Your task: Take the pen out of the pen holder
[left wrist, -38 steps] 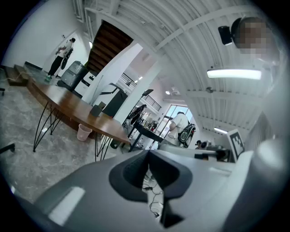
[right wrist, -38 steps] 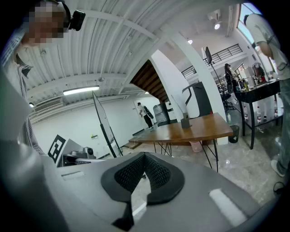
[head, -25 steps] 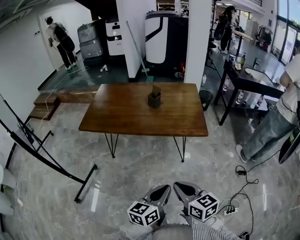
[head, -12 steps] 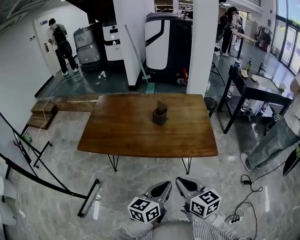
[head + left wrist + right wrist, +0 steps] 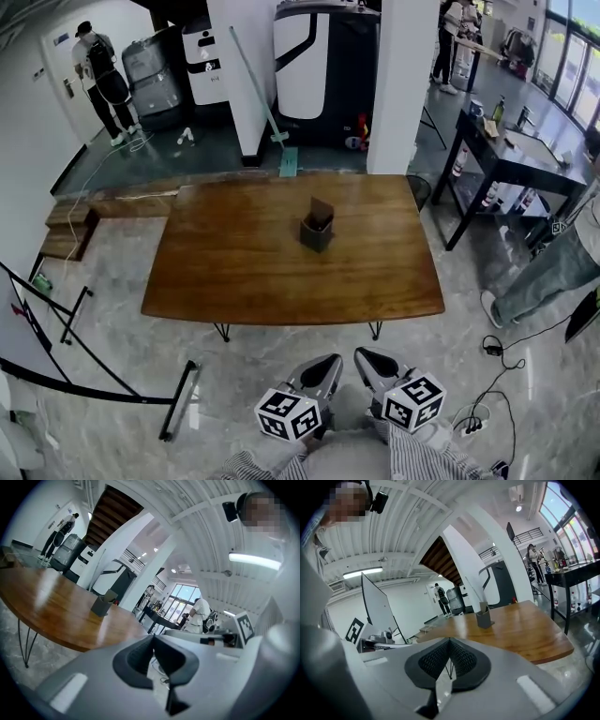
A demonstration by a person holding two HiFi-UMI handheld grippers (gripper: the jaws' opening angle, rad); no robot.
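While left tool (image 5: 326, 364) and right tool (image 5: 367, 358) (two) sit pressed together, one worktop (image 5: 234, 277) bears one pen holder (image 5: 316, 233). Its contents: uncountable.

The table (image 5: 234, 281) is glossy reddish-brown wood, the pen holder (image 5: 316, 234) on it dark grey, the floor (image 5: 122, 375) around it pale grey and marble-veined, and before its near edge the grey left gripper (image 5: 328, 362) and right gripper (image 5: 366, 356) bear black-and-white square-marker cubes.

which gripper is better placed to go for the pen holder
Left, narrowly: the pen holder sits almost straight ahead of the left gripper; the right gripper is offset. Both shut, both short of the table.
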